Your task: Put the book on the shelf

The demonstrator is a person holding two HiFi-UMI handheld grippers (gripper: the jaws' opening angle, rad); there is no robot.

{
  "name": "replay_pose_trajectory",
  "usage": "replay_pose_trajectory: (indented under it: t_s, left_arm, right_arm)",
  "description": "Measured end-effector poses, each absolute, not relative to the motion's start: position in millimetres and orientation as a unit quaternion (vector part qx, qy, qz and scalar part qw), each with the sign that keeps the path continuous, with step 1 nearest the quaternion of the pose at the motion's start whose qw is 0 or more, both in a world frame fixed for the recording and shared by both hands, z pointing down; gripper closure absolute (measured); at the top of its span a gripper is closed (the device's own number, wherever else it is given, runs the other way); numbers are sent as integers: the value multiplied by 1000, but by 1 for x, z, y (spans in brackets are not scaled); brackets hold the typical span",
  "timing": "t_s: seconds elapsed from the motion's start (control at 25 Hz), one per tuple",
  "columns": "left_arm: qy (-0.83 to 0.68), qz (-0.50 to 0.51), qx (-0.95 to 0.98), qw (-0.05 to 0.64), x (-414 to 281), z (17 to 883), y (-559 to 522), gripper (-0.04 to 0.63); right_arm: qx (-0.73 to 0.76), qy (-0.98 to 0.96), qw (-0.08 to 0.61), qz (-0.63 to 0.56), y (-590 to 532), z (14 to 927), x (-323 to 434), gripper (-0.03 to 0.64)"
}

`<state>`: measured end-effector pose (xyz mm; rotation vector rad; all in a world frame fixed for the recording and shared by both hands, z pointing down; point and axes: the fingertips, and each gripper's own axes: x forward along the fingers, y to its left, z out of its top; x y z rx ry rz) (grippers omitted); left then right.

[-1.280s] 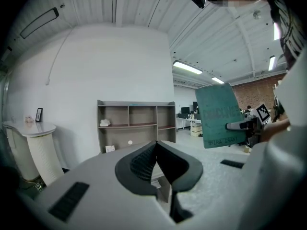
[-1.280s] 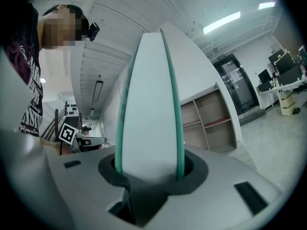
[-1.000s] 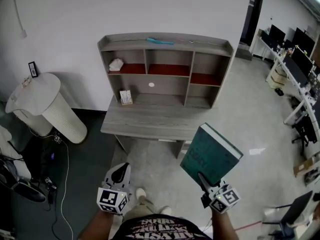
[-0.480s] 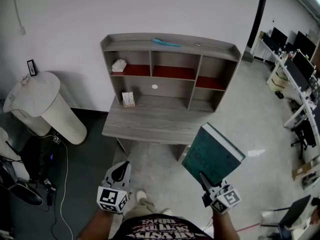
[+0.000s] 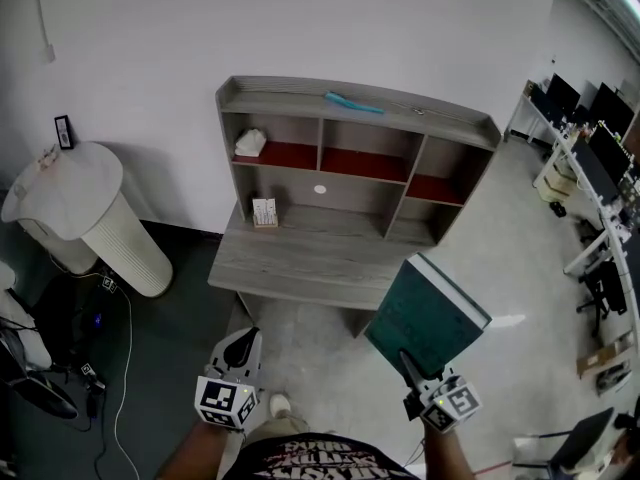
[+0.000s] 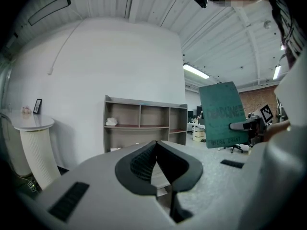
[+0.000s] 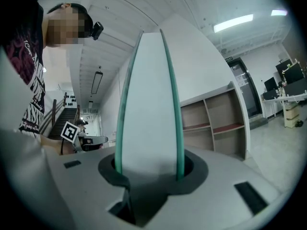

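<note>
**Green Book Held Short of the Shelf**

Green-covered and thick, the book (image 5: 425, 313) is clamped by its near edge in the right gripper (image 5: 408, 360). The jaws stand wide, their pads pressed on either cover, and the pale page block rises between them. The book is carried tilted over the bare floor (image 5: 300, 333) at the near right, just short of the grey desk (image 5: 300, 258). Its far corner overlaps the desk's near right corner in the head view.

The left gripper (image 5: 240, 346) hangs at the near left with its jaws brought together on nothing.

The grey shelf unit (image 5: 350, 133) stands on the desk against the far white wall. Its red-floored compartments hold no book so far, only a crumpled white object (image 5: 250, 143) in the left one. A teal strip (image 5: 352, 102) lies on top.

By the look of it, the pick-up is done. The approach, the reach over the desk and the placing in a compartment are all left.

Against the frames of a second ago, desk and shelf unit have slid right and slightly lower in the head view. The desk's near edge now sits closer to the book. Both grippers keep nearly the same places, and the grip is unchanged.
</note>
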<state>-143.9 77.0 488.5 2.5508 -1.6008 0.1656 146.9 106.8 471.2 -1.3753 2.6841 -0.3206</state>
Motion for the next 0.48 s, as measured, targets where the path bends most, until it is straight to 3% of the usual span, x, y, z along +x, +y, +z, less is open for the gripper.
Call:
replay_pose_trajectory:
  t_s: [0.48]
  left_arm:
    - [-518, 54, 851, 63, -186, 495, 20, 591]
  right_arm:
    - [-461, 880, 42, -104, 52, 469, 96, 451]
